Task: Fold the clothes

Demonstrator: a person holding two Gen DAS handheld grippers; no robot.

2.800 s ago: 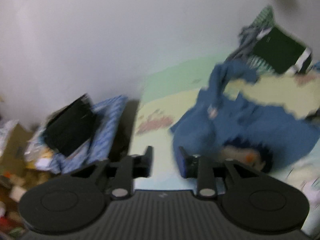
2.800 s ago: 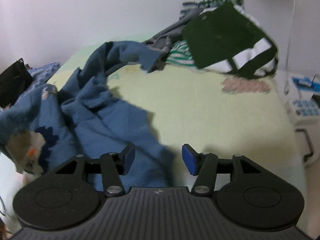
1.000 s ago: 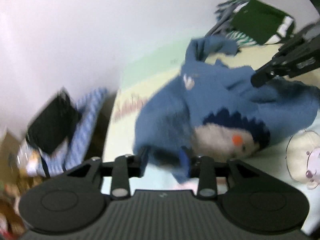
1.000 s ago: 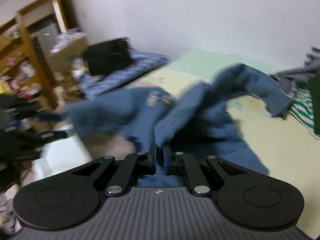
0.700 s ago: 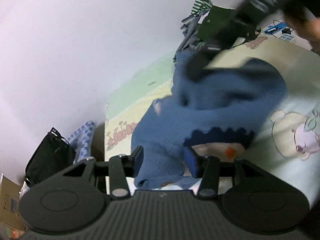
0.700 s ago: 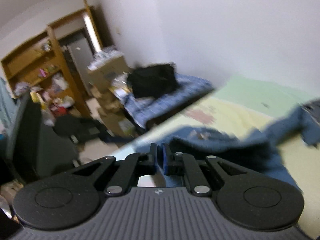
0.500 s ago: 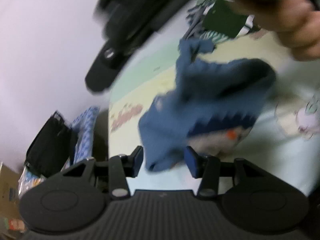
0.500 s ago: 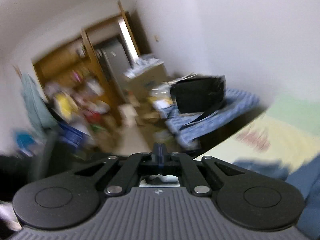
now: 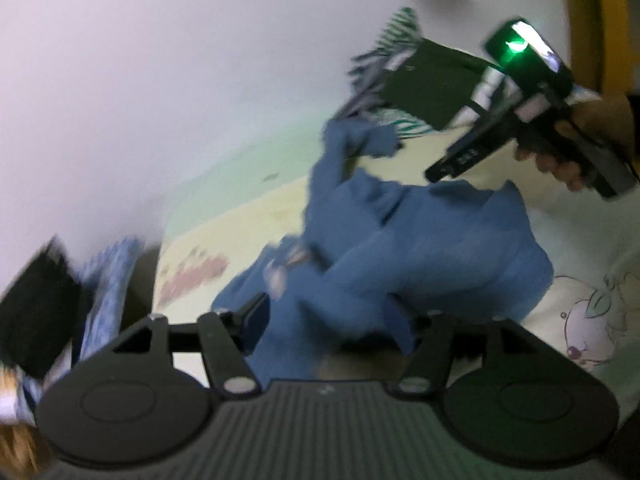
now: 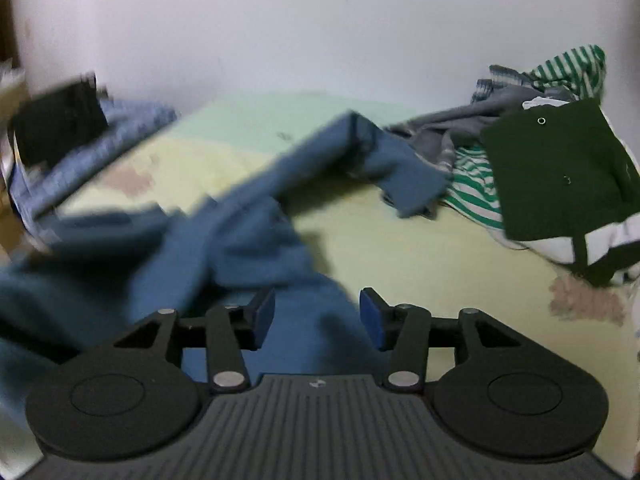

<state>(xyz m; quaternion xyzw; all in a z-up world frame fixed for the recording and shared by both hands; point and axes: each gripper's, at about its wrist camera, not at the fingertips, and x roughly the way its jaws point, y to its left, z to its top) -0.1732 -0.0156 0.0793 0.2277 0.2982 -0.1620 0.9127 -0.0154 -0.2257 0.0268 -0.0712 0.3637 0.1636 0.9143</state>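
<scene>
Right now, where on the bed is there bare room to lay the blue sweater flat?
Bare sheet lies between the blue sweater and the green-striped clothes pile, ahead of the right gripper. The far right corner is crowded with that pile.

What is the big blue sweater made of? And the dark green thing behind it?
The blue sweater looks like thick, fuzzy knit or fleece: matte, soft, heavy folds. The dark green garment seems a smoother, flatter woven cloth with small metal snaps; exact fibres can't be told.
</scene>
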